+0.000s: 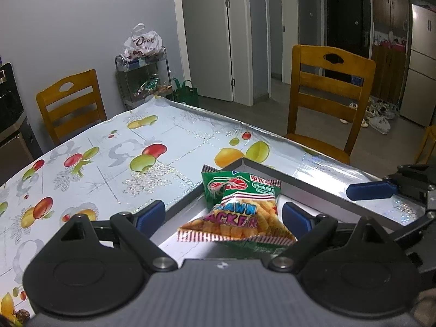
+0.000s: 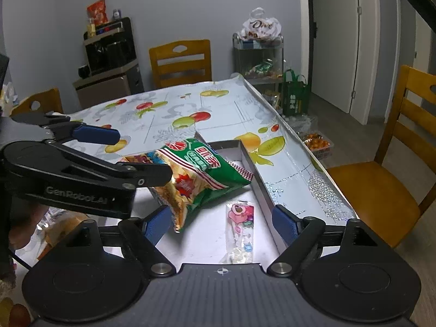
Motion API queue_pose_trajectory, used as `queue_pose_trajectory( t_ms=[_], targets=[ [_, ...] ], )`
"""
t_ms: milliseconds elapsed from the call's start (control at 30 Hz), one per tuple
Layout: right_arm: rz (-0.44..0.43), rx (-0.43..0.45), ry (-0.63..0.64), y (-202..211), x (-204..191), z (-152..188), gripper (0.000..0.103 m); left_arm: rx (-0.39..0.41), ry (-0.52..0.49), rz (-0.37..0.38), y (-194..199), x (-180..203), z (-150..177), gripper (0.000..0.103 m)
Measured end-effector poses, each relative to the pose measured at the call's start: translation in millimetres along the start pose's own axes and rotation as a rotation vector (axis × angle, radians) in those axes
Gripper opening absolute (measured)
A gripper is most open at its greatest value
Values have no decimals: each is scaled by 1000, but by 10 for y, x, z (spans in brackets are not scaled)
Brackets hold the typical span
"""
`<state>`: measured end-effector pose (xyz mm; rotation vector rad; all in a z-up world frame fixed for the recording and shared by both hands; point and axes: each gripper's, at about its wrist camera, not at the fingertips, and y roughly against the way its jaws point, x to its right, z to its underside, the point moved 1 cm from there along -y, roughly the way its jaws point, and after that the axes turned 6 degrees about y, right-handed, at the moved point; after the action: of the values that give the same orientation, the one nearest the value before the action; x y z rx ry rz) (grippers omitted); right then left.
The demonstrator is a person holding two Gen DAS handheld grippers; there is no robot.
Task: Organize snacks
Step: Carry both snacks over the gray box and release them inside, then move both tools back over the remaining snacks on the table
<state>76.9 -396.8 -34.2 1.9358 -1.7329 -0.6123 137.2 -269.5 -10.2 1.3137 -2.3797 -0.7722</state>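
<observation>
A green and orange prawn cracker bag (image 1: 234, 212) lies in a shallow grey box (image 1: 261, 167) on the fruit-print table. My left gripper (image 1: 223, 215) is open, its blue fingers on either side of the bag, just above the box. In the right wrist view the bag (image 2: 199, 174) lies at the box's far left, with the left gripper (image 2: 130, 155) over it. A pink candy packet (image 2: 241, 229) lies flat in the box. My right gripper (image 2: 222, 223) is open and empty above the box (image 2: 253, 174), over the packet.
The table (image 1: 109, 158) has a fruit-print cover. Wooden chairs (image 1: 327, 95) stand around it. A metal rack (image 1: 144, 81) with a white bag stands by the wall. More snacks (image 2: 317, 141) lie on the floor at the right.
</observation>
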Motion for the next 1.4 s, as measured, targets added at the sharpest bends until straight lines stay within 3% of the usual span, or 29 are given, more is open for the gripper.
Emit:
queue_pose_trajectory(
  t_ms=[233,567,1000,1400],
  targets=[
    [-29,36,6,158,-187,-75,99,46,51,5,400,-190,63,97],
    [-52,53,67,258,-597,-163,102,112,125,-20,1020,-632,281,99],
    [-139,45,150,218,-1266,-251,103,156,200,-169,1771,-1299,777,101],
    [-172,24,208,140,-1657,-247,103,150,283,-282,2112,-1862,1215,101]
  ],
)
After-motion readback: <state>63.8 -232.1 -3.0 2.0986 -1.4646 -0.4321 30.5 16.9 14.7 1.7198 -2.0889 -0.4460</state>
